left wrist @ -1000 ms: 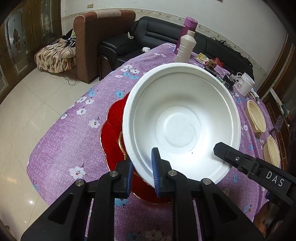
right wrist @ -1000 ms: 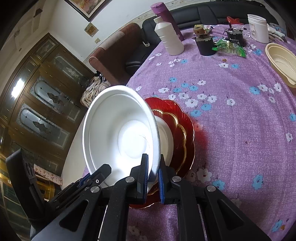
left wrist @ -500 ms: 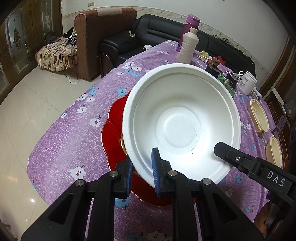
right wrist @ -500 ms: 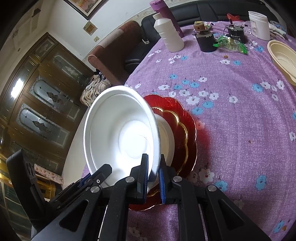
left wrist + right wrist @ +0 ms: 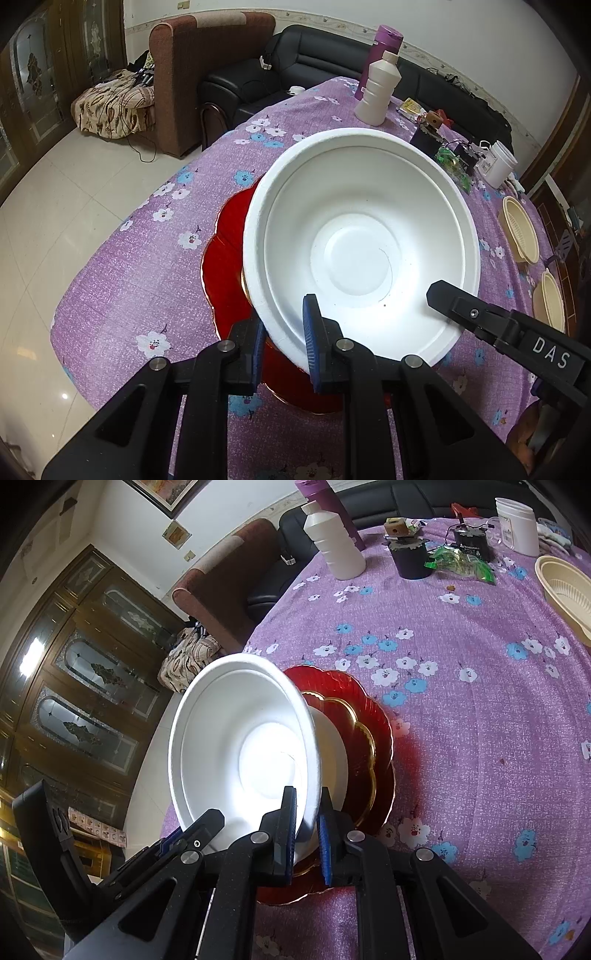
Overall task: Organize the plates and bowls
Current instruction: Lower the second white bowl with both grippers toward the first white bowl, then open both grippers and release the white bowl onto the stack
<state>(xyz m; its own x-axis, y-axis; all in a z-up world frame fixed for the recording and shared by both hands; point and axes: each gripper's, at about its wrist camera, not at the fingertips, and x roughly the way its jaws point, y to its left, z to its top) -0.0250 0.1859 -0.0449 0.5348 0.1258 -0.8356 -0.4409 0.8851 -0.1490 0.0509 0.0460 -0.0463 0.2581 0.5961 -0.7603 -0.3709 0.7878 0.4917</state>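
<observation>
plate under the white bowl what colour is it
Red with gold scalloped edging; the plate shows best in the right wrist view.

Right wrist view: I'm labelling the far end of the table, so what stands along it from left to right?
White bottle → black pot → green packet → white jar.
</observation>
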